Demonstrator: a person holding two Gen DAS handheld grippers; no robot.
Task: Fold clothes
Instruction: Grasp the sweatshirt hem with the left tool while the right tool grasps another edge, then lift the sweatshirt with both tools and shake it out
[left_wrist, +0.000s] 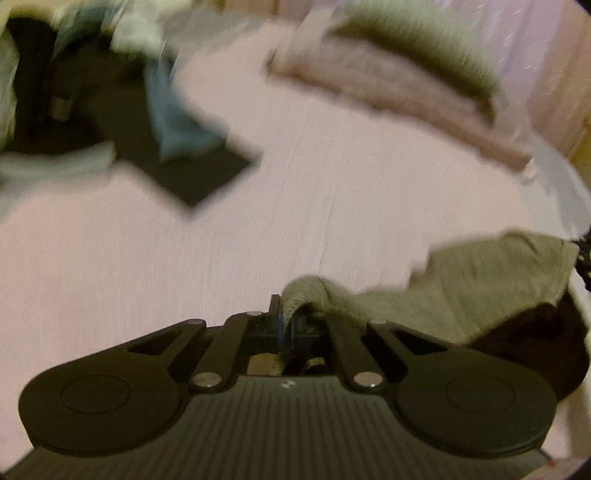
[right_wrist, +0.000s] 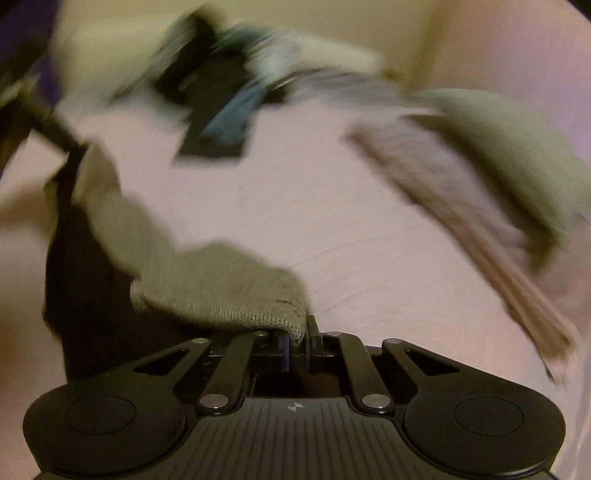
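An olive-grey knitted garment (left_wrist: 480, 280) hangs stretched above the pink bed sheet (left_wrist: 221, 240). My left gripper (left_wrist: 285, 317) is shut on one corner of it, with the cloth trailing off to the right. In the right wrist view the same knitted garment (right_wrist: 207, 284) runs off to the left, and my right gripper (right_wrist: 296, 341) is shut on its ribbed hem corner. A dark garment (right_wrist: 77, 295) hangs below the knit on the left. Both views are blurred by motion.
At the back lies a heap of unfolded clothes (left_wrist: 74, 92) in black, blue and pale green, also seen as the heap (right_wrist: 229, 92). A stack of folded items (left_wrist: 399, 81), brownish under olive, sits at the back right, shown again as the stack (right_wrist: 480, 173).
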